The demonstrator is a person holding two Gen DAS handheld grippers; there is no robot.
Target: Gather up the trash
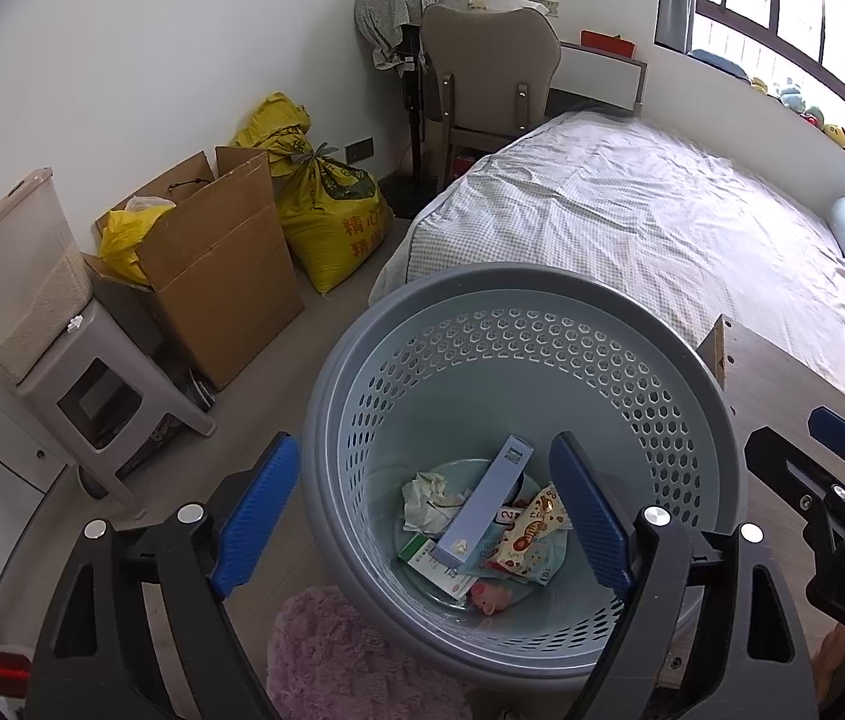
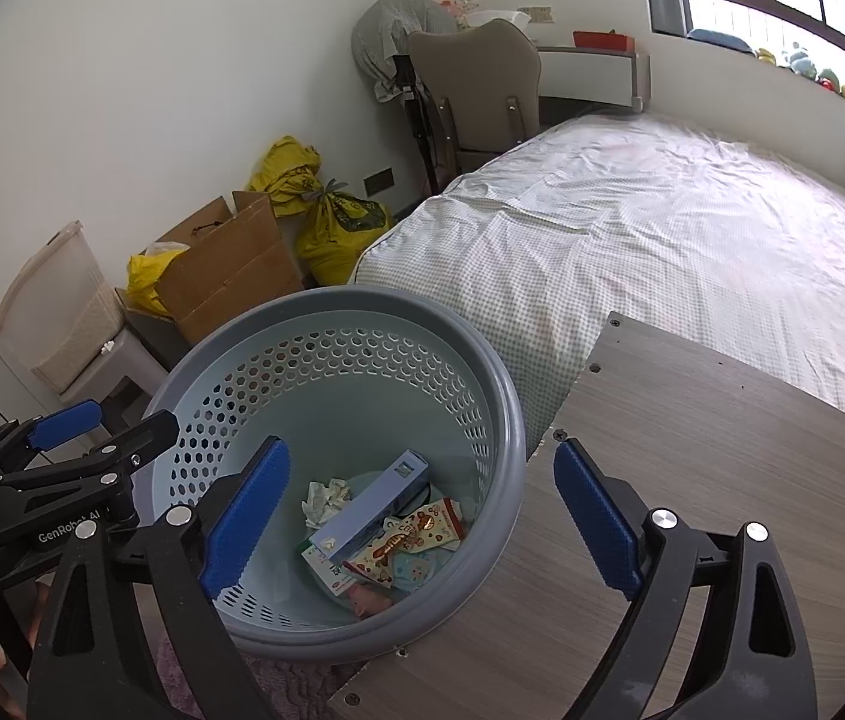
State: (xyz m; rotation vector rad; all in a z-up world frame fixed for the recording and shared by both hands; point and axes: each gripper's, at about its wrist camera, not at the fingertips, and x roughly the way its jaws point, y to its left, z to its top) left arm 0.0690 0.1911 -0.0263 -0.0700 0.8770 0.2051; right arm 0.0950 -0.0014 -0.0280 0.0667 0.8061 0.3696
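A grey perforated trash basket (image 1: 518,300) stands on the floor; it also shows in the right wrist view (image 2: 506,420). Inside lie a long light-blue box (image 1: 485,495), a crumpled tissue (image 1: 425,501), a snack wrapper (image 1: 533,531), a green-and-white box (image 1: 434,567) and a small pink item (image 1: 491,597). My left gripper (image 1: 422,519) is open and empty, its jaws straddling the basket's near-left rim. My right gripper (image 2: 422,525) is open and empty, one finger over the basket, the other over a wooden tabletop (image 2: 722,450). Each gripper shows in the other's view.
A bed with a checked sheet (image 1: 632,210) lies behind the basket. A cardboard box (image 1: 212,264), yellow sacks (image 1: 326,204), a grey stool (image 1: 92,384) and a chair (image 1: 482,78) stand along the wall. A pink fluffy rug (image 1: 350,654) lies by the basket.
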